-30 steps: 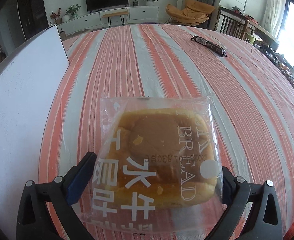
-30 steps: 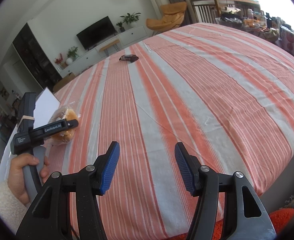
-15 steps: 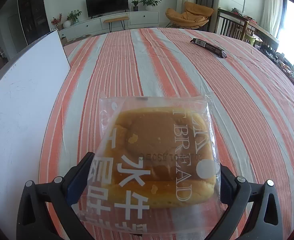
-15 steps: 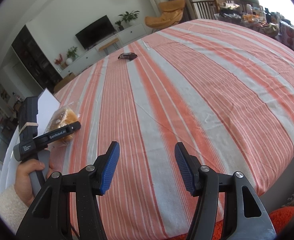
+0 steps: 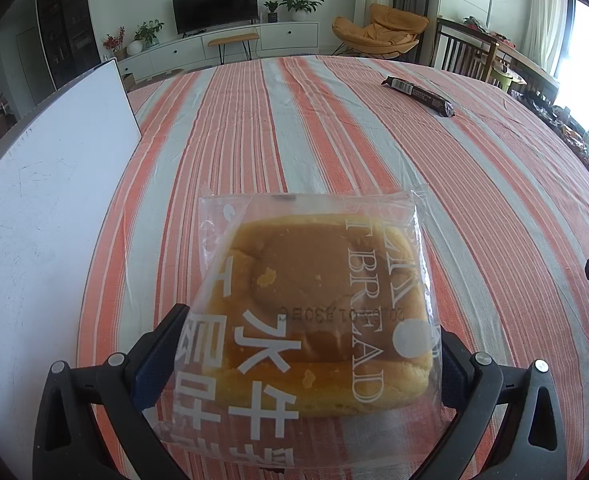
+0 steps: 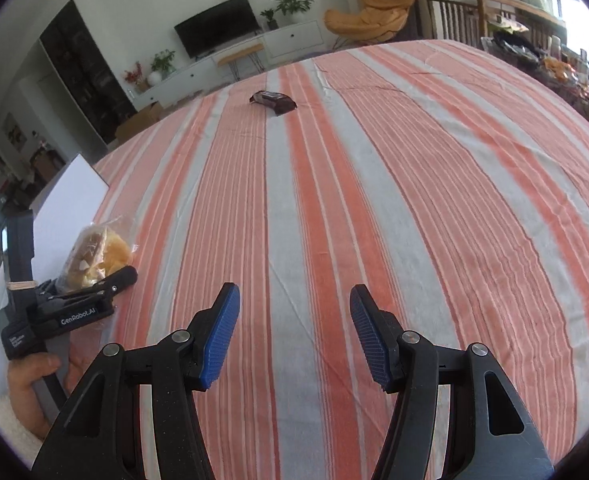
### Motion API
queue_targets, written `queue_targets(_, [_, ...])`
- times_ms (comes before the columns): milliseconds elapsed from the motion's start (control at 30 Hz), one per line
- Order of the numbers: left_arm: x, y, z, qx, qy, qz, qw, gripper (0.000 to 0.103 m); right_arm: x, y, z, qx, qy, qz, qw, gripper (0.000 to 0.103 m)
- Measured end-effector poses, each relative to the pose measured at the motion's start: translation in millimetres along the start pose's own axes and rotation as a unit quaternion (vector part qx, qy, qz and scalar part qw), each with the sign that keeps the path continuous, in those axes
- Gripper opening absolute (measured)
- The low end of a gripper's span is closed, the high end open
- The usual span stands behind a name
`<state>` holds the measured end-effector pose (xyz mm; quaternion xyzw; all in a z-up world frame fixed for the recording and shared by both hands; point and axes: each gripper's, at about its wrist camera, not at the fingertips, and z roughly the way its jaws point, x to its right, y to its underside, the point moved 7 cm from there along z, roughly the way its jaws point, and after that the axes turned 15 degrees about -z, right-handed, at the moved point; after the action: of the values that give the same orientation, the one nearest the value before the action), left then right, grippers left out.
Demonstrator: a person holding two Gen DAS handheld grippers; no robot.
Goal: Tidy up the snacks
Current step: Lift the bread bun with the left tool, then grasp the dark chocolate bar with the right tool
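Keep the orange-and-grey striped woven tablecloth (image 6: pixel 374 208) flat while steering the right gripper (image 6: pixel 294 334), its ribbed blue pads spread with nothing between them, toward the dark glossy snack wrapper (image 6: pixel 273 101) lying far across the cloth. The left gripper (image 5: pixel 306 354) pinches the clear crinkly plastic bag of soft golden square bread (image 5: pixel 314 312) by its sides, above the cloth beside the flat white board (image 5: pixel 42 208); judged best practice is light pressure, since the loaf will compress.

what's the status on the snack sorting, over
Left gripper clamped on bagged bread. Right gripper open, empty. Dark snack bar lies far across striped cloth, path clear.
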<state>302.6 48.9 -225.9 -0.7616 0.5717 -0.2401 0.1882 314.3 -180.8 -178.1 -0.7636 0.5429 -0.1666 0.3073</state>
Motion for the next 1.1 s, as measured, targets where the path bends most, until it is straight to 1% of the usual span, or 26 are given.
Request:
queue_targets(100, [0,0,0,0.000,0.000,0.000,1.0000,0.103,24,-33,31,-0.016,0.002,-0.022,1.000,0.062])
queue_targets(233, [0,0,0,0.000,0.000,0.000,1.0000,0.103,45,-83,76,-0.033,-0.029,-0.023,0.999,0.062])
queue_targets(300, [0,0,0,0.000,0.000,0.000,1.0000,0.103,50,-105,100,-0.040,-0.037,-0.028,0.998,0.062])
queue_targets(367, [0,0,0,0.000,0.000,0.000,1.0000,0.103,55,-124,124,-0.050,-0.033,-0.030,0.998,0.062])
queue_targets(433, [0,0,0,0.000,0.000,0.000,1.0000,0.103,57,-140,144,-0.058,-0.020,-0.035,0.998,0.061])
queue_targets(500, [0,0,1,0.000,0.000,0.000,1.0000,0.103,52,-156,158,-0.057,-0.004,-0.053,0.997,0.062])
queue_targets(600, [1,2,0,0.001,0.000,-0.001,1.0000,0.103,36,-173,176,-0.070,0.021,-0.089,0.993,0.059])
queue_targets(633, [1,2,0,0.001,0.000,-0.001,1.0000,0.103,29,-176,180,-0.077,0.027,-0.104,0.991,0.057])
queue_targets(667, [1,2,0,0.001,0.000,-0.001,1.0000,0.103,21,-179,185,-0.084,0.034,-0.122,0.988,0.045])
queue_targets(700, [1,2,0,0.001,0.000,-0.001,1.0000,0.103,14,-181,186,-0.085,0.040,-0.136,0.986,0.030])
queue_targets(733, [1,2,0,0.001,0.000,-0.001,1.0000,0.103,10,-182,186,-0.089,0.038,-0.136,0.986,0.026])
queue_targets(867, [1,2,0,0.001,0.000,-0.001,1.0000,0.103,10,-175,178,-0.095,0.021,-0.106,0.990,0.020])
queue_targets(933, [1,2,0,0.001,0.000,-0.001,1.0000,0.103,11,-163,164,-0.095,0.007,-0.088,0.992,0.019])
queue_targets(1033, [1,2,0,0.001,0.000,-0.001,1.0000,0.103,12,-134,138,-0.102,-0.006,-0.072,0.992,0.019])
queue_targets(1100, [1,2,0,0.001,0.000,-0.001,1.0000,0.103,11,-108,116,-0.105,-0.010,-0.060,0.993,0.019])
